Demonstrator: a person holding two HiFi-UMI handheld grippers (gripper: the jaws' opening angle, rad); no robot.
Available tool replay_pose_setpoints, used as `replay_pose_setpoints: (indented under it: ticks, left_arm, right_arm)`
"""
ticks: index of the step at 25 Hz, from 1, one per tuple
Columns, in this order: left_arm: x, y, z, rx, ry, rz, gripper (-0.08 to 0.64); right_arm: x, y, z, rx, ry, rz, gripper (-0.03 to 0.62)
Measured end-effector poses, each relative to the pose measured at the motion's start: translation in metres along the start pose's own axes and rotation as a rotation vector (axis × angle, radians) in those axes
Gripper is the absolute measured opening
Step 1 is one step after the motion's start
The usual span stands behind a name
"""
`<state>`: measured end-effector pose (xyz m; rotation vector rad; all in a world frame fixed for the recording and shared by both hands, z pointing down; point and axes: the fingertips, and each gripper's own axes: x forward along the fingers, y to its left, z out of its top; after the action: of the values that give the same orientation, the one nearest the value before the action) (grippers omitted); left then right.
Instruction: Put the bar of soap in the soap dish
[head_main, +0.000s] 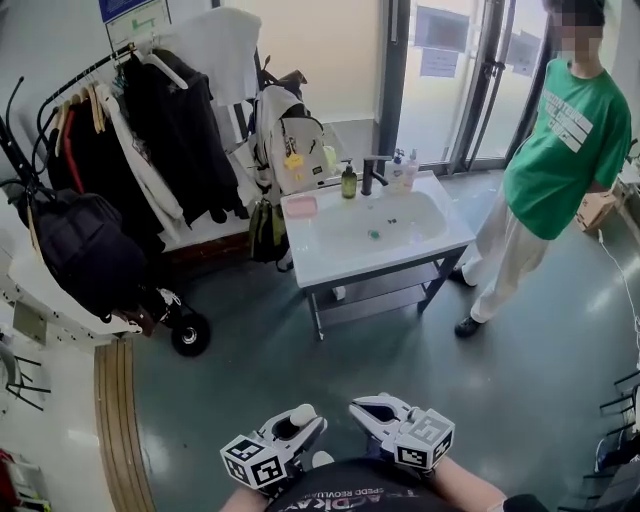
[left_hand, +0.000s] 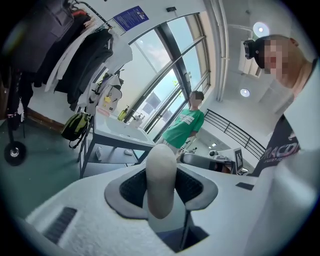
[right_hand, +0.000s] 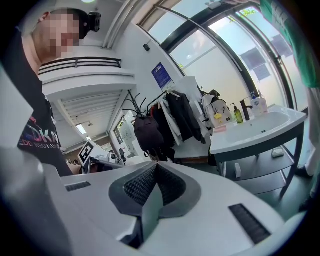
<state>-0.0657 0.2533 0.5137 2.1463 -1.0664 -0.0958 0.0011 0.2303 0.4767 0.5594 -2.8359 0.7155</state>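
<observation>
A white oval bar of soap (left_hand: 161, 180) stands between the dark pads of my left gripper (left_hand: 161, 192), which is shut on it. In the head view that gripper (head_main: 298, 424) is low at the centre, close to my body, with the soap (head_main: 301, 414) at its tip. My right gripper (head_main: 372, 409) is beside it, shut with nothing in it; its pads (right_hand: 142, 187) meet. The pink soap dish (head_main: 301, 206) sits on the left rim of the white sink table (head_main: 440, 245), far ahead of both grippers. It also shows in the right gripper view (right_hand: 220, 128).
A person in a green shirt (head_main: 565, 140) stands right of the sink. A faucet (head_main: 372, 175) and bottles (head_main: 349, 182) line the sink's back edge. A coat rack (head_main: 150, 110), a backpack (head_main: 290, 135) and a black bag (head_main: 85, 250) crowd the left. Grey floor lies between me and the sink.
</observation>
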Motion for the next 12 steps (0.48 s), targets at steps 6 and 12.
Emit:
replay_pose_setpoints:
  ticks: [6,12]
  left_arm:
    - [0.074,-0.001,0.038,-0.007,-0.032,0.051,0.161]
    - [0.140,0.003,0.066,-0.021,-0.078,0.121,0.161]
  right_arm:
    - [-0.011,-0.075,0.043,-0.001,0.010,0.048,0.012]
    - [-0.015,-0.148,0.075,-0.009,0.033,0.114,0.012]
